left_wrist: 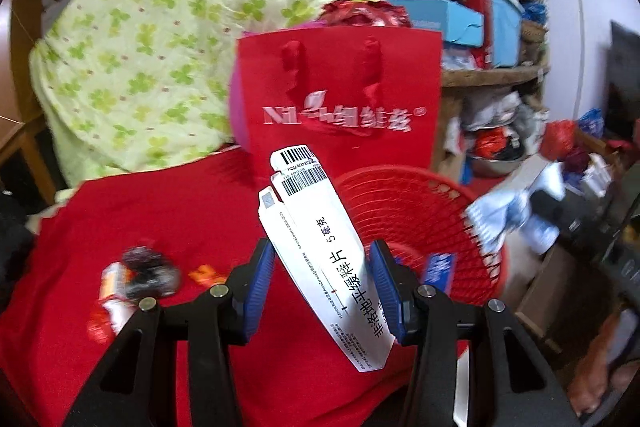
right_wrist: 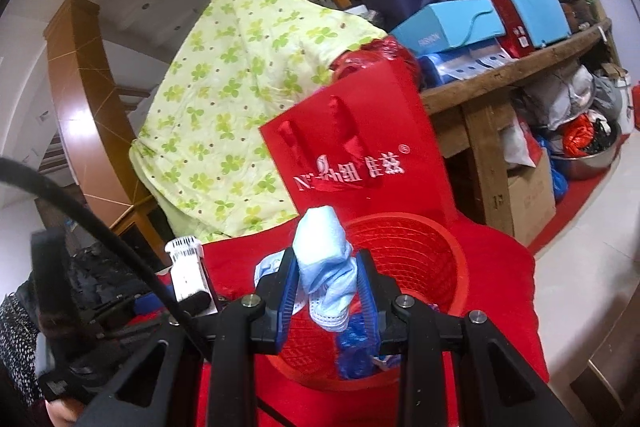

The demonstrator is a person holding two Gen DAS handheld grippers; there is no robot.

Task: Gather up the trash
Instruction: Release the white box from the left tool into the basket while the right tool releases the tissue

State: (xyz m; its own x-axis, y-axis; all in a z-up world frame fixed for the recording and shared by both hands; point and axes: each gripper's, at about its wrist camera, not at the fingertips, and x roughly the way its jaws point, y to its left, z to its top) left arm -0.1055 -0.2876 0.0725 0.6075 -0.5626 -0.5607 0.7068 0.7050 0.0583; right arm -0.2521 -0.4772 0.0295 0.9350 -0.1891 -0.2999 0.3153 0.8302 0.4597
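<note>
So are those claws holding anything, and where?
Left claw pinches a white medicine box near its lower end. Right claw grips a crumpled blue face mask around its middle.

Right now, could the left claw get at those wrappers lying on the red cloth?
Probably not yet: the left claw is shut on the white box, so it is occupied. The wrappers themselves lie uncovered on the red cloth.

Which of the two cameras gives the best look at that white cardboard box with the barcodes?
The left wrist view: the white box fills the centre, held between the left gripper fingers, its barcodes and print readable. The right wrist view shows only its small, blurred barcoded end at the left.
</note>
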